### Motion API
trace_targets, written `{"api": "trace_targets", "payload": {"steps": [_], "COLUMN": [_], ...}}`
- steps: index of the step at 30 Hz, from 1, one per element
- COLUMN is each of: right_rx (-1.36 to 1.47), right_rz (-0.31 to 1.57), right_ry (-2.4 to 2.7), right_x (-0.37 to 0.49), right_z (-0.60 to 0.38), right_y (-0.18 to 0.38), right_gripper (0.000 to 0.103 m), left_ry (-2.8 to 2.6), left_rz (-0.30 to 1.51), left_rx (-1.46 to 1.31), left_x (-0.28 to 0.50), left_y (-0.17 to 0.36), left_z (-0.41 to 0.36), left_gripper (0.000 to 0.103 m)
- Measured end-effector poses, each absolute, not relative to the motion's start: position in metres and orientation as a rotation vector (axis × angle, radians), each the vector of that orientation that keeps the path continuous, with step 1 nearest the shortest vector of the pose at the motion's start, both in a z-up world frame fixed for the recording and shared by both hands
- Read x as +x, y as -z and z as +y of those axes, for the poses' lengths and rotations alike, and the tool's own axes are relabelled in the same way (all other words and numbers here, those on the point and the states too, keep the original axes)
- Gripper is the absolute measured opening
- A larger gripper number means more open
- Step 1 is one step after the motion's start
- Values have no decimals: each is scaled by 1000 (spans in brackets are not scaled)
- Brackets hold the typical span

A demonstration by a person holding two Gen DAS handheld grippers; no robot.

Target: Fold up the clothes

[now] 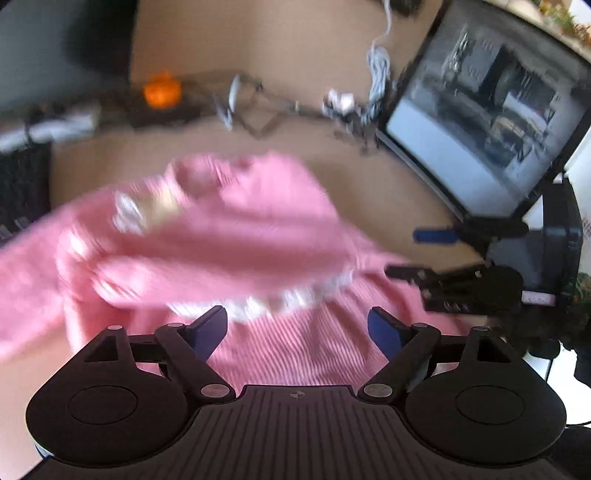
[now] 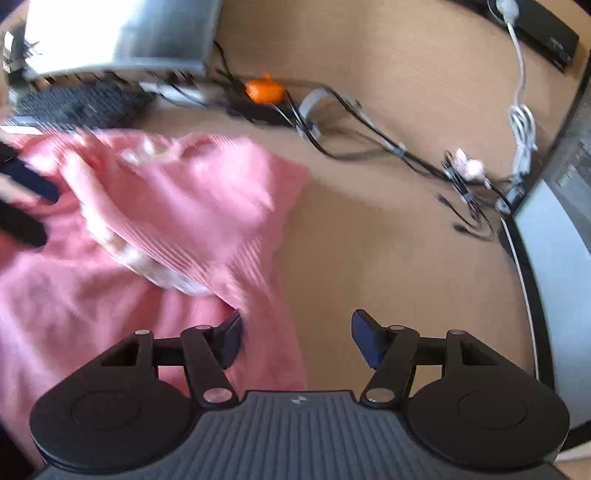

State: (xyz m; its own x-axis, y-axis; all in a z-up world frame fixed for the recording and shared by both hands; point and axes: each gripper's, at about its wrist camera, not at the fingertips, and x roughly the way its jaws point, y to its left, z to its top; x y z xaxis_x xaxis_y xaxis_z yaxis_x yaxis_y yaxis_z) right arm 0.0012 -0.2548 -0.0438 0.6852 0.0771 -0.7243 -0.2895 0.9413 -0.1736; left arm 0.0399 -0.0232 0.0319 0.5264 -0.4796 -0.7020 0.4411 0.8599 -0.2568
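Observation:
A pink ribbed garment (image 1: 229, 236) with a white trim lies bunched on the wooden table (image 1: 369, 177), blurred by motion. My left gripper (image 1: 297, 325) is open just above its near part, nothing between the pads. The other gripper shows at the right of the left wrist view (image 1: 417, 254), open at the garment's edge. In the right wrist view the garment (image 2: 147, 221) fills the left half. My right gripper (image 2: 295, 328) is open, its left finger (image 2: 231, 332) over the cloth's edge, its right one over bare table. The left gripper's fingers (image 2: 26, 184) show at the far left.
A laptop (image 1: 480, 122) stands open at the right of the table. Black and white cables (image 2: 388, 147) run along the back, with an orange object (image 2: 264, 90), a dark keyboard (image 2: 74, 105) and a silver box (image 2: 122, 33).

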Motion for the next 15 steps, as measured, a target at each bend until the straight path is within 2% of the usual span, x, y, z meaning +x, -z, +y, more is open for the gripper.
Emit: {"api": "trace_targets", "payload": {"steps": [2, 4, 9, 11, 12, 13, 14, 15], "right_rx": [-300, -320, -436, -468, -462, -457, -448, -438], "right_rz": [750, 711, 693, 692, 698, 703, 707, 717], "right_ry": [-269, -327, -488, -515, -522, -530, -535, -546], "right_x": [0, 2, 14, 19, 22, 25, 27, 29], "right_z": [-243, -227, -185, -175, -173, -171, -168, -168], "right_y": [34, 28, 48, 58, 61, 64, 65, 66], "right_gripper": [61, 50, 50, 44, 36, 28, 24, 18], "left_ry": [418, 284, 172, 149, 142, 143, 147, 150], "left_rz": [810, 796, 892, 932, 949, 959, 967, 975], "left_rx": [-29, -12, 9, 2, -4, -3, -1, 2], "left_x": [52, 68, 105, 113, 115, 116, 117, 118], "left_y": [-43, -44, -16, -4, 3, 7, 9, 12], "left_z": [-8, 5, 14, 16, 16, 16, 16, 16], "left_gripper": [91, 91, 90, 86, 84, 78, 63, 53]}}
